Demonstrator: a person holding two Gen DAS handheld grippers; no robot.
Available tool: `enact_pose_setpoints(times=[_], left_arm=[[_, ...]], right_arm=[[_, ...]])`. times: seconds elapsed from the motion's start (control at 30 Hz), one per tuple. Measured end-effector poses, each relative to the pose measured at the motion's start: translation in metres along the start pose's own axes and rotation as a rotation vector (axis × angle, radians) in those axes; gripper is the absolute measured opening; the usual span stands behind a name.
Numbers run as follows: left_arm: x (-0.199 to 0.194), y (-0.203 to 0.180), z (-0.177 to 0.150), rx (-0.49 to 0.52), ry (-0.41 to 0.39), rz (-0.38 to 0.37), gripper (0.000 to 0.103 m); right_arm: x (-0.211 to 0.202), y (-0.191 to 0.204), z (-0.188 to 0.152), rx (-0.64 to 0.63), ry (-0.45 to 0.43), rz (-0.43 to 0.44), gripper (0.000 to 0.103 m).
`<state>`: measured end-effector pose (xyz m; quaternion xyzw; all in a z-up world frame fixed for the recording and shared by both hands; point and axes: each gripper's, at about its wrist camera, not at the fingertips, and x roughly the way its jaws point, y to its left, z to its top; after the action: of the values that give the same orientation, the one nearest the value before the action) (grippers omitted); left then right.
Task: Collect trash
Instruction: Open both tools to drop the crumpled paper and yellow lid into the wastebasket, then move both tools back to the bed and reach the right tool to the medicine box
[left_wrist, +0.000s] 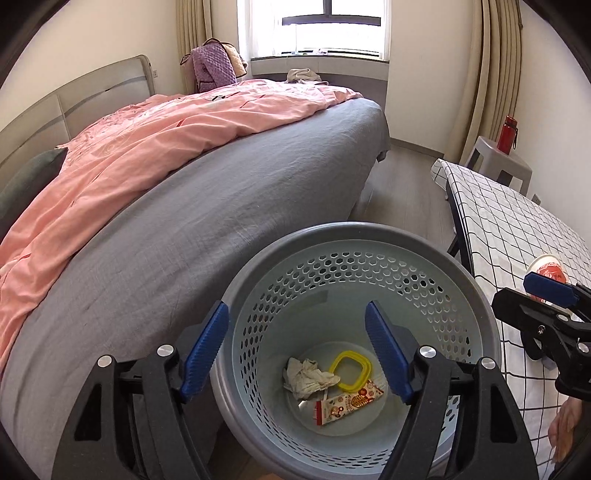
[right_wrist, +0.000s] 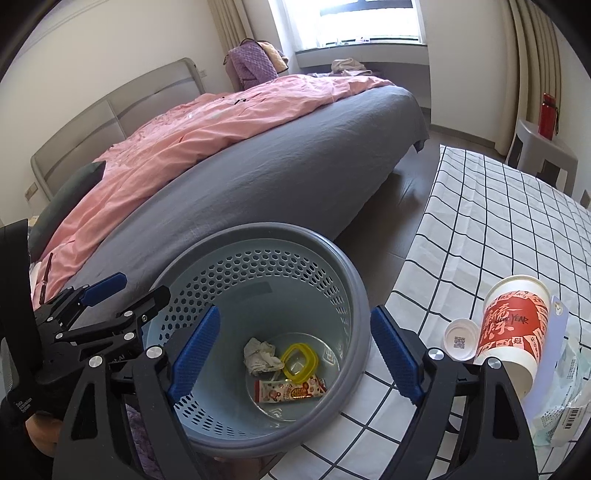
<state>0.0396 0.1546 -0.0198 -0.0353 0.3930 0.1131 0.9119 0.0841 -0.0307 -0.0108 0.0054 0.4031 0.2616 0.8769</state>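
Note:
A grey perforated wastebasket stands between the bed and the checked table; it also shows in the right wrist view. Inside lie a crumpled tissue, a yellow plastic ring and a snack wrapper. My left gripper is open and empty above the basket. My right gripper is open and empty above the basket too. A red and white paper cup, a white lid and a plastic wrapper lie on the table to the right.
A bed with a grey sheet and pink duvet fills the left. The checked tablecloth covers the table on the right. A red bottle stands on a grey stool at the far right wall.

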Motion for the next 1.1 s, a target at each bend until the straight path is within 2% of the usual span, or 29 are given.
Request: enact_pose_setpoints(times=[0.7,1.1], left_arm=[[-0.003,0.003,0.001,-0.016,-0.019,0.014,0.078],[-0.009,0.004,0.0,-0.023,-0.026,-0.016,0.078]], right_arm=[[-0.014,-0.006,-0.004,0.026,-0.017,-0.016,0.082],[-0.025,-0.015,-0.012,0.041,-0.03,-0.061,0.082]])
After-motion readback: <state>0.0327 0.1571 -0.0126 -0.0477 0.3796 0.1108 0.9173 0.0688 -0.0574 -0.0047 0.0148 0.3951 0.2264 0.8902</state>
